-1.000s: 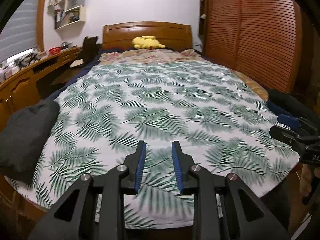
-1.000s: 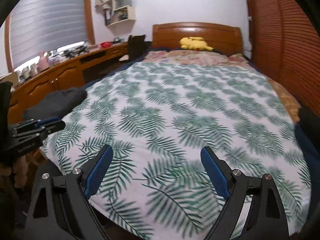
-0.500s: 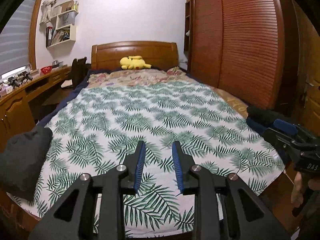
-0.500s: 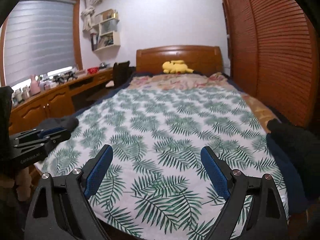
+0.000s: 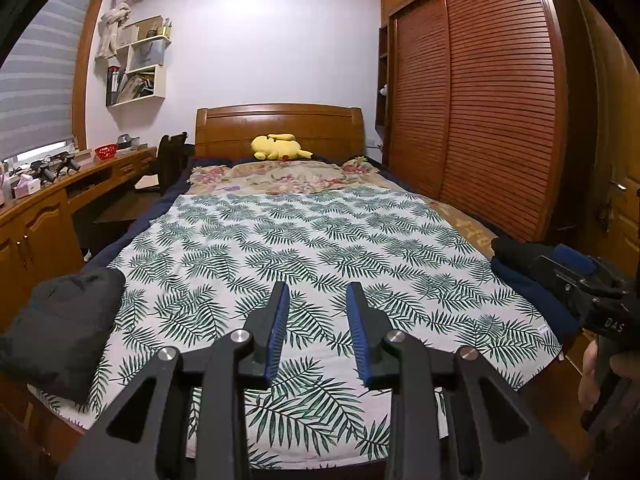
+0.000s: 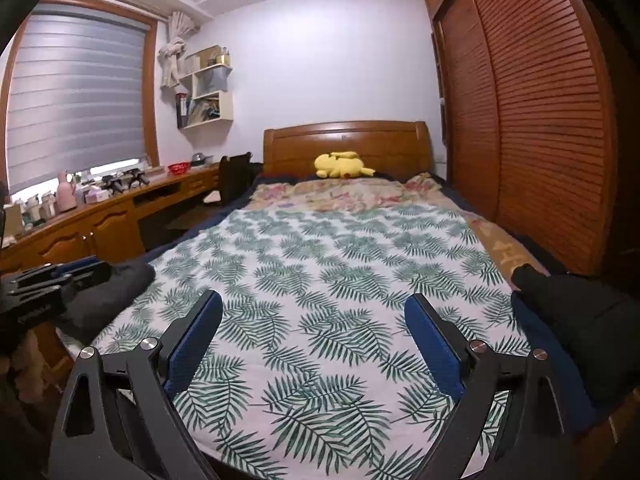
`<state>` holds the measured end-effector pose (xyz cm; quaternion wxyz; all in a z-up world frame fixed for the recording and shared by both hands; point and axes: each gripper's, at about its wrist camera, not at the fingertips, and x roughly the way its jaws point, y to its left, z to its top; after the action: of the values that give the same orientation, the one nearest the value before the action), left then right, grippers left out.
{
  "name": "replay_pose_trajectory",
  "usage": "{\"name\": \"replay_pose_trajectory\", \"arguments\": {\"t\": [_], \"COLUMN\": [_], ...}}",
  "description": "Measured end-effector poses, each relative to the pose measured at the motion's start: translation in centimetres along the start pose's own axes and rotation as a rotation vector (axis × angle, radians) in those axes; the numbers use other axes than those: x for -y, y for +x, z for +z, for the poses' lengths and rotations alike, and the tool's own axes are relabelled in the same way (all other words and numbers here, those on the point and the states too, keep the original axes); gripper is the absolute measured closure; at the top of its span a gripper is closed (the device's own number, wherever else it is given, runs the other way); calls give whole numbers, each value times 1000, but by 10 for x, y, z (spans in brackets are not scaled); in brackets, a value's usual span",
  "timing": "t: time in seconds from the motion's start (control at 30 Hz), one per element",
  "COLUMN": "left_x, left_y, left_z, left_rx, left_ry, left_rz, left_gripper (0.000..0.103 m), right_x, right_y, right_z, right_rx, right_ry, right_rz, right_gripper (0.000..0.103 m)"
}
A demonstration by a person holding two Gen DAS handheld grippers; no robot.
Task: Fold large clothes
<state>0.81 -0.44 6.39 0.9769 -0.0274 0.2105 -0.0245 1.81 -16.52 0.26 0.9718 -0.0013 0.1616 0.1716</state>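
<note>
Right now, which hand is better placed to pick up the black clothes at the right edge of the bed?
Right, probably. The black clothes lie just beside the right gripper, whose jaws are wide open and empty. The left gripper is nearer the dark pile on the other side.

Left gripper [image 5: 316, 322]: lifted and tilted up from the bed; ceiling now in its view, which a second ago stopped at the shelf.
Left jaws: gap slightly wider than a second ago, nothing between them.
Right gripper [image 6: 314, 334]: raised likewise; ceiling and full window blind [image 6: 76, 96] now shown.
Dark folded garment [image 5: 60, 320]: sits lower in left view.
Leaf-print sheet [image 5: 320, 240]: fills less of both views.
</note>
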Motion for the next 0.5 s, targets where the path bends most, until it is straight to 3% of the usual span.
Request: {"name": "replay_pose_trajectory", "arguments": {"t": [0.5], "left_x": [-6], "left_y": [1], "left_z": [-6], "left_rx": [-10], "left_ry": [-10], "left_rz": [13], "left_gripper": [72], "right_x": [-2], "right_y": [1], "right_z": [-4], "right_rx": [2], "right_ry": [-3], "right_rz": [9], "right_gripper": [9]}}
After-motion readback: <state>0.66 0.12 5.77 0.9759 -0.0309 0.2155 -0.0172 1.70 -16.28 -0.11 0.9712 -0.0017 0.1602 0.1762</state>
